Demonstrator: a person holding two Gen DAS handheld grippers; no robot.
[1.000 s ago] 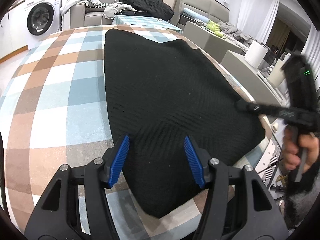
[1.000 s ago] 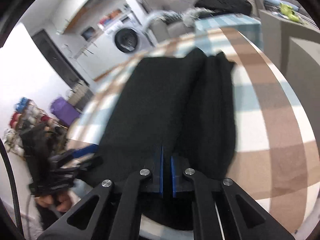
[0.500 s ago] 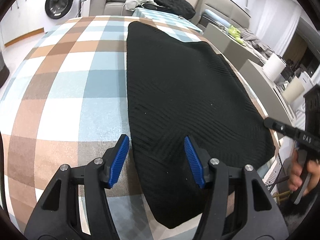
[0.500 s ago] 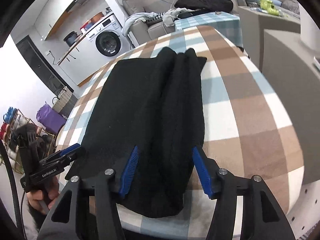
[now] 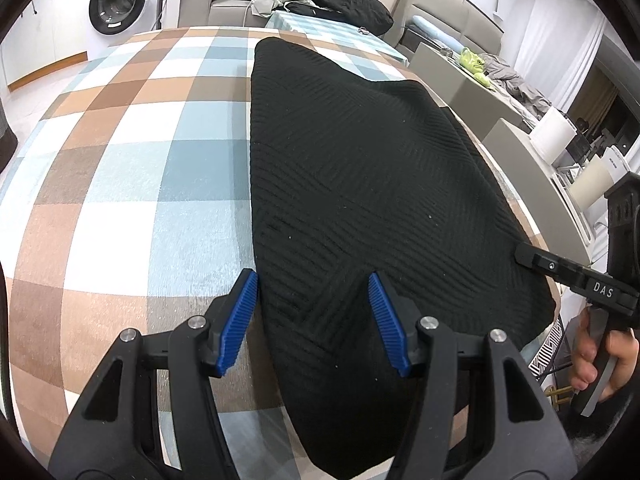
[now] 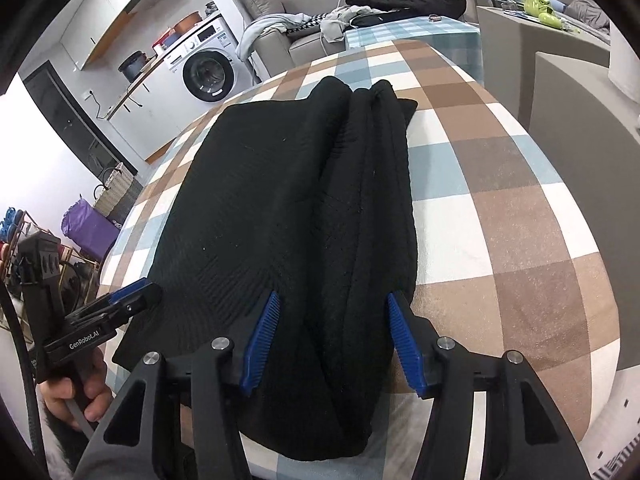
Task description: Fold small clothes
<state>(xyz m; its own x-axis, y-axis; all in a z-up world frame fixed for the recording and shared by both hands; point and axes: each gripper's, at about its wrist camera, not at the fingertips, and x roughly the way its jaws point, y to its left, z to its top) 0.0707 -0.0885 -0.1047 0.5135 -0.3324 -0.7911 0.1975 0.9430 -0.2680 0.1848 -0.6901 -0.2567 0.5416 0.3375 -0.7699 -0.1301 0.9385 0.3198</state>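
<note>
Sweater (image 5: 360, 184) flat on checked tablecloth (image 5: 132, 168); washer (image 5: 120, 0), sofa (image 6: 276, 40) behind; both claws spread, right just opened.

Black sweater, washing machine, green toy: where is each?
black sweater (image 5: 360, 184): left wrist view, middle of the knit.
washing machine (image 6: 208, 72): right wrist view, round door.
green toy (image 6: 538, 2): right wrist view, its body.

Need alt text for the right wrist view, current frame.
A black knit garment, folded lengthwise, lies on a checked tablecloth, with the open right gripper straddling its near bunched edge. The left gripper, held in a hand, sits at the garment's left corner; a washing machine stands behind.
</note>
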